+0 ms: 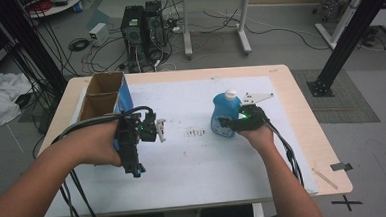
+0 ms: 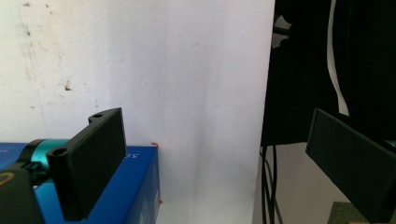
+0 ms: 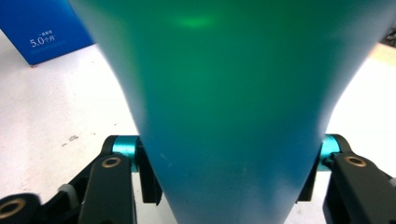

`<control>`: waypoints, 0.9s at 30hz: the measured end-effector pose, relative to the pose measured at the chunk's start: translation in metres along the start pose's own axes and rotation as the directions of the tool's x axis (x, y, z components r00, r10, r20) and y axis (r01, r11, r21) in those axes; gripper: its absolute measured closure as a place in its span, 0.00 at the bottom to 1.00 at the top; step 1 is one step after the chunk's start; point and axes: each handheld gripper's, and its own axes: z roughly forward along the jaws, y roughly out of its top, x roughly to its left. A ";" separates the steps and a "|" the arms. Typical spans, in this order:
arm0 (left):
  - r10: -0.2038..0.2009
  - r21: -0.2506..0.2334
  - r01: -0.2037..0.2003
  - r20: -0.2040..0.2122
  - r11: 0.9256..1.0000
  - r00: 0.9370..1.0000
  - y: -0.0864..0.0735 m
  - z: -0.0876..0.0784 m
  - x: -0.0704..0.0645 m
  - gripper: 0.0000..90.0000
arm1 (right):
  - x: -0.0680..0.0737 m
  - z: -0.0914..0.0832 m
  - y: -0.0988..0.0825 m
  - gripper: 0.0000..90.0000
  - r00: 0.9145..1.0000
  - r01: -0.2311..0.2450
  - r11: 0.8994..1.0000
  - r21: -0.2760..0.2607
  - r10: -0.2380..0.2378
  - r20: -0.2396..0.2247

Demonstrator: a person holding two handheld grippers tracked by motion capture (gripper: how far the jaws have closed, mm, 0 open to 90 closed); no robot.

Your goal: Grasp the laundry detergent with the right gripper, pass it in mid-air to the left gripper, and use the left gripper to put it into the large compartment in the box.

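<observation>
A blue bottle (image 1: 225, 114) with a white cap stands upright on the right half of the white sheet (image 1: 194, 163). My right gripper (image 1: 228, 121) is shut on its lower body from the near right. In the right gripper view the bottle (image 3: 233, 102) sits between the two jaws, which press on its sides. Whether its base touches the sheet I cannot tell. My left gripper (image 1: 156, 128) hovers left of centre, just right of an open blue cardboard box (image 1: 111, 95). In the left gripper view my left gripper (image 2: 215, 140) is open with nothing between its jaws, and the box's corner (image 2: 135, 186) lies below the left jaw.
Dark smudges (image 1: 196, 133) mark the sheet between the two grippers. A thin stick (image 1: 325, 177) and a piece of dark tape (image 1: 341, 167) lie on the table's near right corner. Cables trail from both grippers toward the front edge. Computer towers (image 1: 144, 26) stand on the floor beyond the table.
</observation>
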 end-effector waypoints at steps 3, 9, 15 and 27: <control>-0.002 -0.001 0.002 -0.004 1.000 1.000 0.000 0.000 0.000 0.06 | 0.002 0.000 0.001 0.50 1.000 0.020 1.000 0.001 -0.020 0.015; -0.004 -0.007 0.004 -0.011 1.000 1.000 0.000 0.000 0.001 0.06 | 0.004 -0.003 0.003 0.52 0.999 0.037 0.999 0.009 -0.037 0.039; -0.003 -0.008 0.003 -0.014 1.000 1.000 0.001 -0.004 0.001 0.06 | 0.009 -0.016 0.011 0.52 0.998 0.065 0.997 -0.034 -0.065 0.006; 0.007 -0.019 -0.007 -0.031 1.000 0.999 0.011 -0.021 0.008 0.06 | 0.040 -0.032 0.028 0.52 0.978 0.162 0.987 -0.001 -0.161 -0.129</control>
